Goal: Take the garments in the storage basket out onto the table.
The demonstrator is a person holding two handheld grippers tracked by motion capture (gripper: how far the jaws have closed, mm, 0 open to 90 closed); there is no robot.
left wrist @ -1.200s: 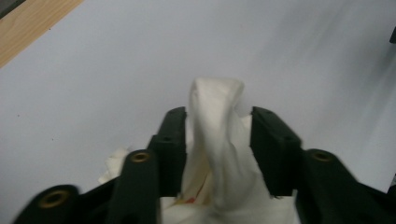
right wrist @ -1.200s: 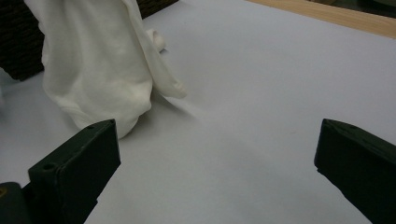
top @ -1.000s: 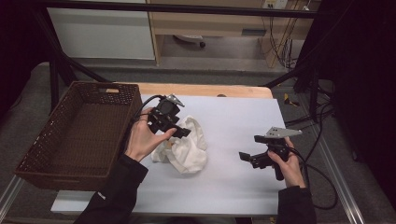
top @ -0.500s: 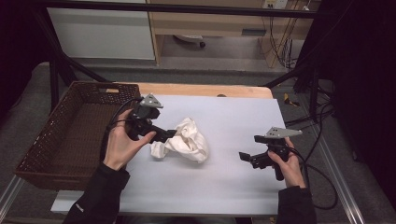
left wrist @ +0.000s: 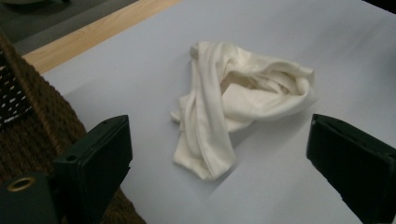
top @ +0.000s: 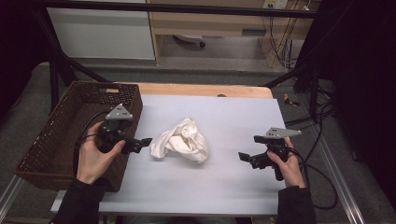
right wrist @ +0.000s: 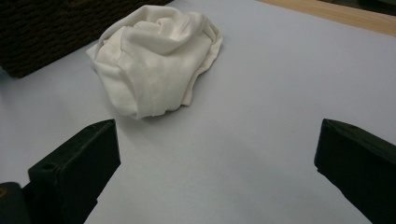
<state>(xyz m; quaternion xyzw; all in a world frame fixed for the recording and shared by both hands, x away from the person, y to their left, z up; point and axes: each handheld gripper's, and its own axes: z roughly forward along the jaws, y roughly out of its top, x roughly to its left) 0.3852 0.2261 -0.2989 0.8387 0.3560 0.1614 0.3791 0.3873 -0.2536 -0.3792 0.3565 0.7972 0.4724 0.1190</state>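
A crumpled white cloth lies in a heap in the middle of the pale table. My left gripper is just left of it, over the basket's near corner, pointing at the cloth; its jaws have just been opening and hold nothing. In the left gripper view the cloth lies ahead of the wide-apart jaws. My right gripper rests open near the table's right side, aimed left toward the cloth, well short of it.
A dark woven basket stands at the table's left edge. A wooden strip runs along the far edge. Cables trail off the right side, past the metal frame rail.
My left gripper has let go of the cloth and drawn back to the left, toward the basket. The cloth now lies loose on the table. The right hand has stayed put.
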